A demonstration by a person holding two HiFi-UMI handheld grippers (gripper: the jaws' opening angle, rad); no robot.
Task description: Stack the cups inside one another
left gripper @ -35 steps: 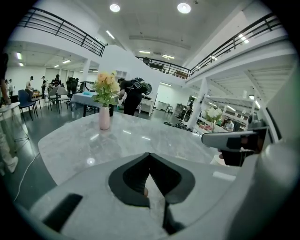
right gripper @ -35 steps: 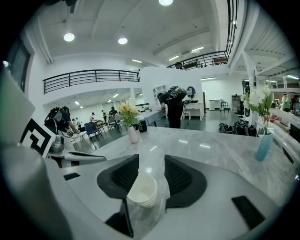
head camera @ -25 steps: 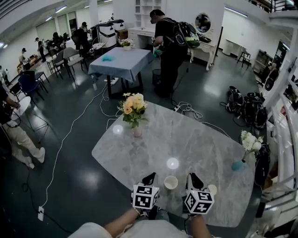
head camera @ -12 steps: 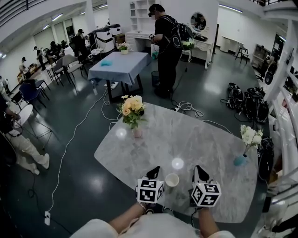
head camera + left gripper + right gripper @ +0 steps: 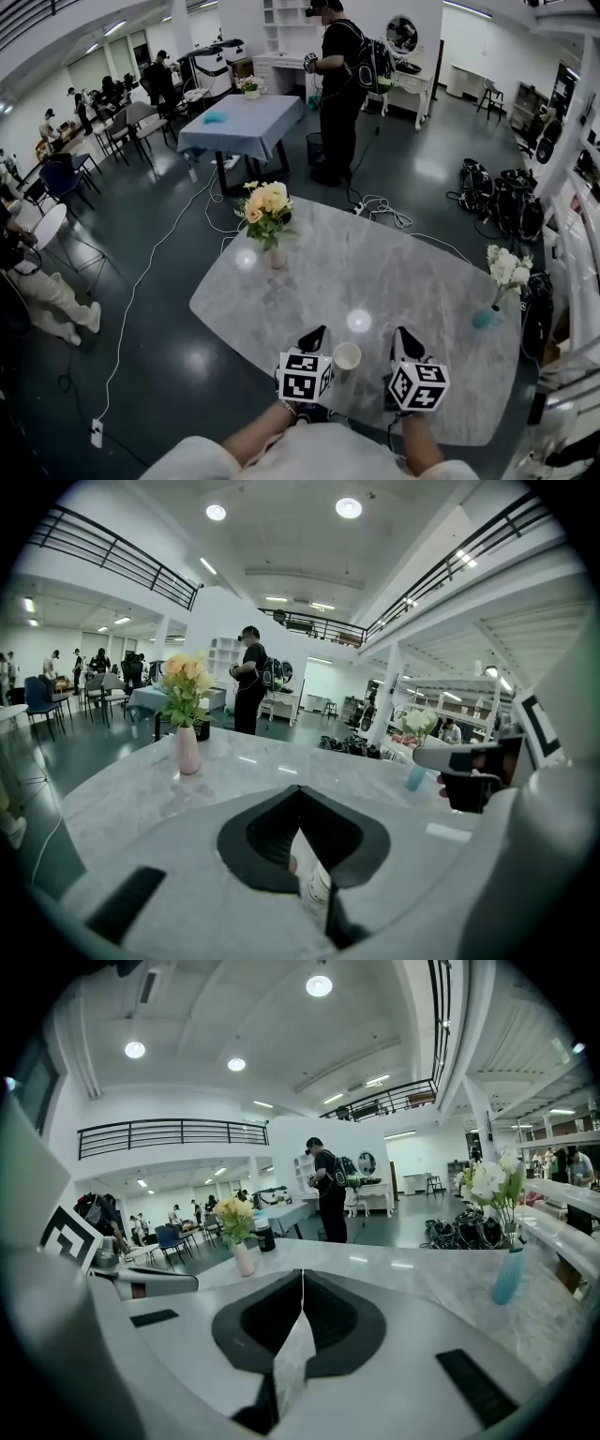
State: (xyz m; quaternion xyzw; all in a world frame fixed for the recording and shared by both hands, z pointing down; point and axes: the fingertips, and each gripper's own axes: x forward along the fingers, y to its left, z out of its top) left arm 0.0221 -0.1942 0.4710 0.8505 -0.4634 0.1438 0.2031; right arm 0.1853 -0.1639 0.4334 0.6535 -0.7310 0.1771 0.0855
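Note:
One pale paper cup [image 5: 347, 356] stands upright on the marble table [image 5: 375, 272], near its front edge. It sits between my two grippers and touches neither. My left gripper [image 5: 316, 334] is just left of the cup, and in the left gripper view its jaws [image 5: 300, 791] meet at the tips. My right gripper [image 5: 403, 335] is just right of the cup, and its jaws [image 5: 302, 1274] are closed to a thin line. A pale sliver shows in each slit; I cannot tell what it is. No second cup is in view.
A pink vase of yellow flowers [image 5: 266, 220] stands at the table's far left. A blue vase of white flowers [image 5: 487, 317] stands at its right edge. A person [image 5: 342, 84] stands beyond the table, and cables [image 5: 380, 214] lie on the dark floor.
Both grippers have risen a little towards the head camera, so their marker cubes look larger. The small cup that stood just right of the right gripper no longer shows.

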